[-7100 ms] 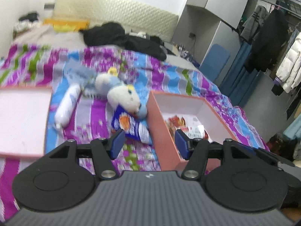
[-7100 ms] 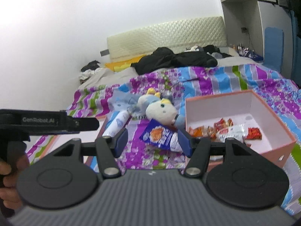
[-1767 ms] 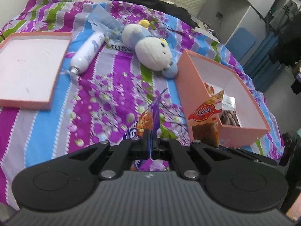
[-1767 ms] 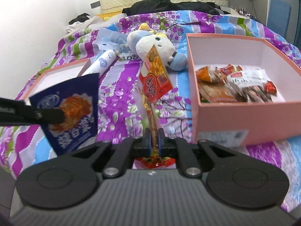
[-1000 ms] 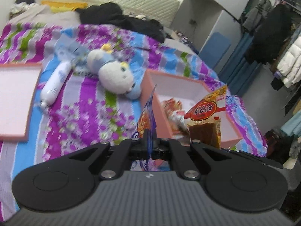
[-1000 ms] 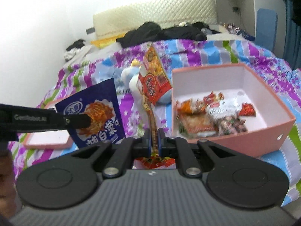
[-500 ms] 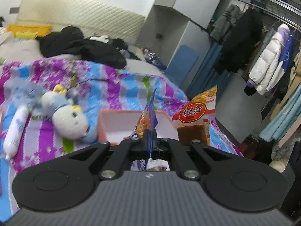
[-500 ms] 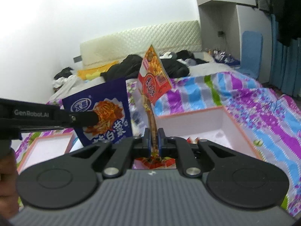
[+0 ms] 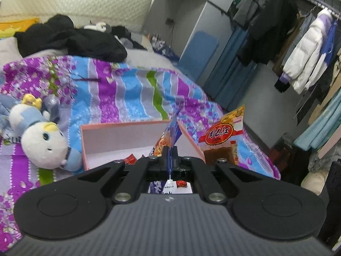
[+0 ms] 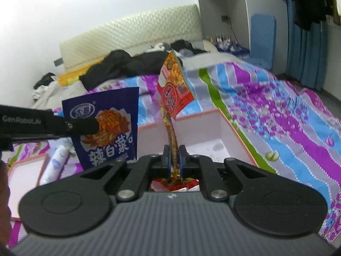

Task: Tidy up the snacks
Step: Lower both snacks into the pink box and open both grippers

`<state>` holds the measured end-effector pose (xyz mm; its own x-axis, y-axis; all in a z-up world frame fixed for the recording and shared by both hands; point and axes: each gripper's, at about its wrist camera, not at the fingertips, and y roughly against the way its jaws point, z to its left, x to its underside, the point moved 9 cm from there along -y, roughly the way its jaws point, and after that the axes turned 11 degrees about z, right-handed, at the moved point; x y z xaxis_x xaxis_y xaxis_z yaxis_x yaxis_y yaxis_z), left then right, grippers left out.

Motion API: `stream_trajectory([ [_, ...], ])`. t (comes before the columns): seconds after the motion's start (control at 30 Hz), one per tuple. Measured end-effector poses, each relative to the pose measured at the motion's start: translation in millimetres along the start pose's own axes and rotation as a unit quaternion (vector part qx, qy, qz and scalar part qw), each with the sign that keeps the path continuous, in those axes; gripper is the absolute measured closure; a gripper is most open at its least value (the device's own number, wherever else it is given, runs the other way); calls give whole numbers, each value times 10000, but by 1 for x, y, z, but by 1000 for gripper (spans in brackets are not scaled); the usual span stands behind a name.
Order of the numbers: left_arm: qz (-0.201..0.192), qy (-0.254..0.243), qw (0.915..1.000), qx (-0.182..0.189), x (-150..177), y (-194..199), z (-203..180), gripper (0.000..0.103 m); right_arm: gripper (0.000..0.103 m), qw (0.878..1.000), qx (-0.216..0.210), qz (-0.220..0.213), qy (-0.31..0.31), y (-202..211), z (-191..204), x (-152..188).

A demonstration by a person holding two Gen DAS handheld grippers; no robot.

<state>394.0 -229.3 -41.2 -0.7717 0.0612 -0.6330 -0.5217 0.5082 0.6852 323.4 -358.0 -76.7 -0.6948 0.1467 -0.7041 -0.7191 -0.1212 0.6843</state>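
Observation:
My left gripper (image 9: 169,152) is shut on a blue snack packet (image 9: 170,134), seen edge-on; the same packet (image 10: 106,125) shows its face at the left of the right wrist view. My right gripper (image 10: 174,152) is shut on a red and orange snack packet (image 10: 173,98), which also shows in the left wrist view (image 9: 222,137). Both packets hang above the open pink box (image 9: 119,136), also in the right wrist view (image 10: 215,128). Small red snacks (image 9: 130,159) lie inside the box.
A white and blue plush toy (image 9: 42,143) lies left of the box on the striped bedspread (image 9: 119,98). A white bottle (image 10: 55,160) and the pink box lid (image 10: 23,177) lie at the left. Black clothes (image 9: 68,38) are piled further back. Coats (image 9: 302,57) hang at the right.
Both grippers closed on their packets, lifted them off the bed and carried them right, over the pink box. In the last half second both views tilted down toward the box.

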Motion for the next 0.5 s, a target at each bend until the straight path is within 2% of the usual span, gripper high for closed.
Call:
stream_trajectory([
  [0.27, 649, 65, 9978, -63, 19, -78, 24, 103, 91, 9978, 179, 594, -235, -58, -28, 30],
  [0.33, 744, 87, 9971, -136, 23, -87, 30, 102, 90, 9969, 200, 709, -268, -69, -29, 38],
  [0.47, 819, 73, 9962, -289, 26, -89, 38, 99, 76, 9955, 194, 817, -436, -74, -30, 49],
  [0.5, 809, 72, 9962, -317, 26, -88, 39, 97, 76, 9955, 179, 818, -442, -73, -29, 51],
])
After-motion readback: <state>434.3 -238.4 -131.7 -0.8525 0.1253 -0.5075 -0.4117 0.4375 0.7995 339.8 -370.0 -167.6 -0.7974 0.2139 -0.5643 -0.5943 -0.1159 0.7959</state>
